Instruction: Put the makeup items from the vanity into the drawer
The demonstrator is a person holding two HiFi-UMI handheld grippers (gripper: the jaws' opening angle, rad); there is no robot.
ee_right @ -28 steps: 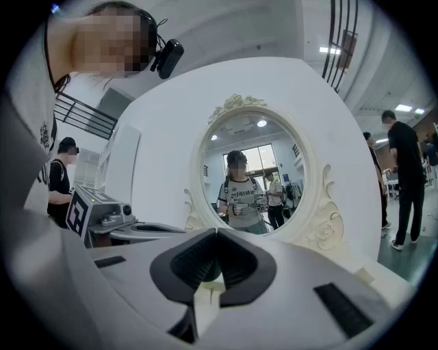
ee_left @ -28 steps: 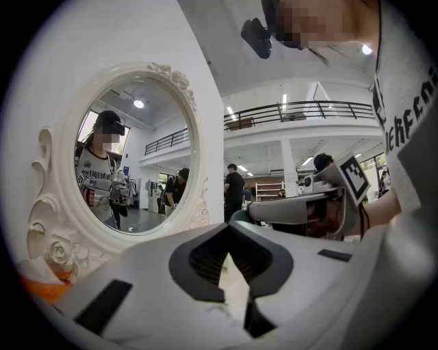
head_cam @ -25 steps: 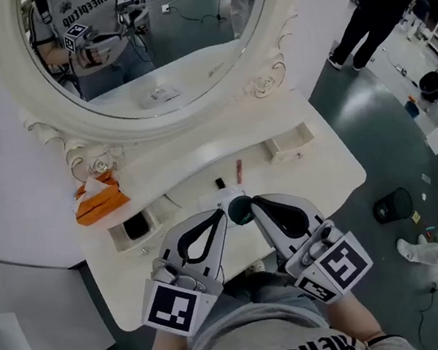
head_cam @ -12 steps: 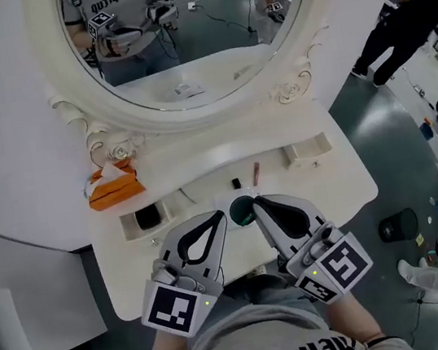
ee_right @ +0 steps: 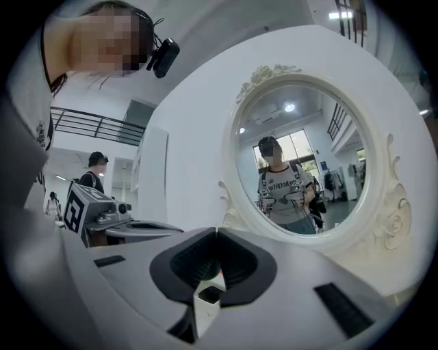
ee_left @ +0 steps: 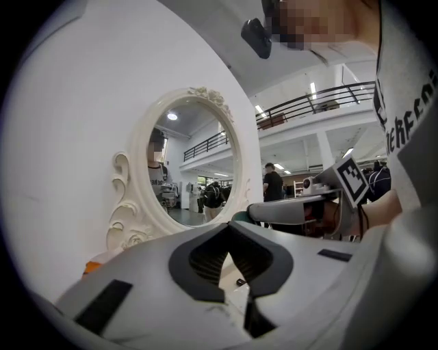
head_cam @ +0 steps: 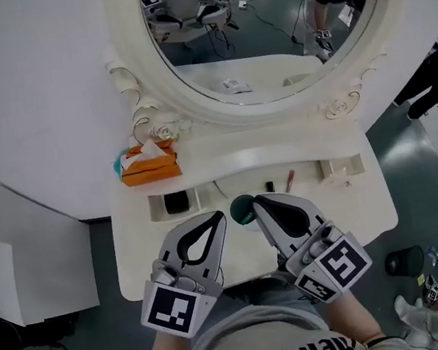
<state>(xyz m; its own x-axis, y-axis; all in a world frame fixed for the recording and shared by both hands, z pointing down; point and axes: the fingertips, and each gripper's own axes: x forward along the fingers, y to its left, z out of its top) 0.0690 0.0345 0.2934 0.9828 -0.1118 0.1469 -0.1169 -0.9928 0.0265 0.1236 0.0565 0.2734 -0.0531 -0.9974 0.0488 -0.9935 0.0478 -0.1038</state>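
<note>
On the white vanity top (head_cam: 356, 206) lie a small black item (head_cam: 269, 186) and a pink lipstick (head_cam: 290, 180), beneath the oval mirror (head_cam: 262, 31). A dark green round item (head_cam: 242, 207) shows between my two gripper tips. The small left drawer (head_cam: 157, 208) stands open with a black item (head_cam: 176, 203) inside. My left gripper (head_cam: 220, 215) and right gripper (head_cam: 256, 203) hover side by side over the vanity's front, both shut and holding nothing. In the gripper views the left gripper (ee_left: 229, 227) and the right gripper (ee_right: 215, 234) have their jaws touching.
An orange tissue box (head_cam: 149, 163) sits at the vanity's back left by the mirror frame. A small right drawer (head_cam: 341, 166) is at the back right. A white wall (head_cam: 27, 110) stands to the left, and people (head_cam: 434, 78) stand on the floor to the right.
The head view has swung, so the vanity and mirror now sit further right and squarer in frame. Both grippers keep the same pose and stay shut.
</note>
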